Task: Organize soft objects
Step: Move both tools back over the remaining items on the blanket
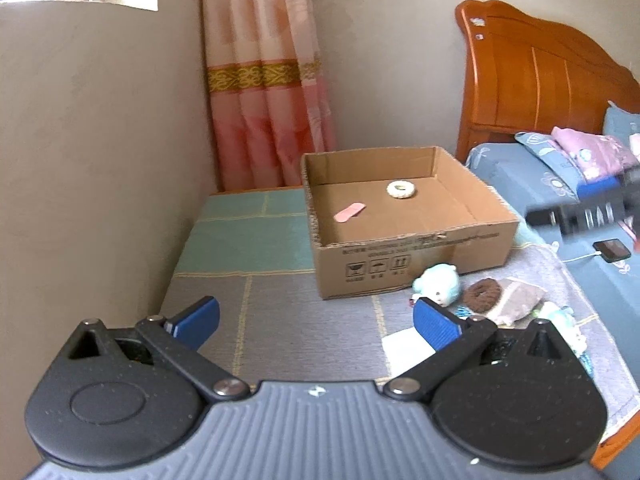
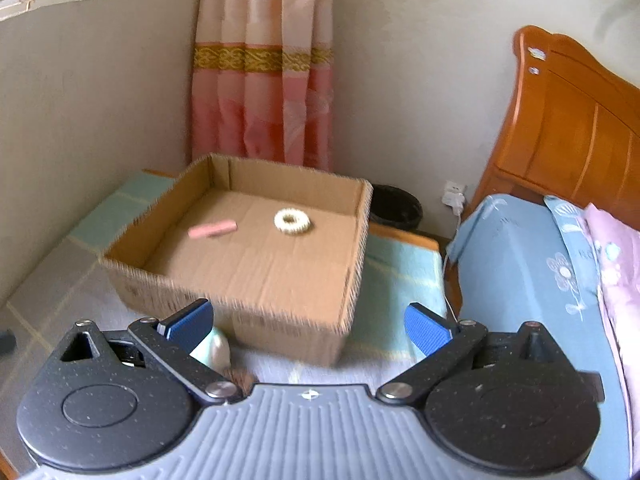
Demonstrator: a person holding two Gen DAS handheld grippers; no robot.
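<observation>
The left gripper [image 1: 316, 320] is nearest in the left wrist view, low in the middle, with its two blue pads [image 1: 434, 326] wide apart and nothing between them. It hangs over a grey and green checked cloth [image 1: 280, 320] that covers the low table.

Just past the right pad, at about 3 o'clock from the middle, a small light-blue plush bear [image 1: 438, 283] lies on the cloth. Right next to it sits a round brown fuzzy hair tie [image 1: 482, 291], touching a beige soft pouch [image 1: 516, 298]. A flat white paper [image 1: 404, 346] lies close by, partly under the right pad.

Behind the bear stands a big open brown cardboard box [image 1: 412, 268]. Inside it, a small pink flat strip [image 1: 350, 213] lies at about 9 o'clock and a white beaded ring [image 1: 401, 189] at about 1 o'clock, well apart from each other.

In the right wrist view the right gripper [image 2: 308, 326] is also wide open and holds nothing. The box is just ahead of it.

Far back, at 12 o'clock, a pink curtain with a gold band [image 1: 264, 80] hangs in the corner. At 2 o'clock is an orange wooden bed headboard [image 1: 536, 76] and a blue bed sheet [image 1: 512, 176]. A black phone [image 1: 611, 250] lies on the bed
</observation>
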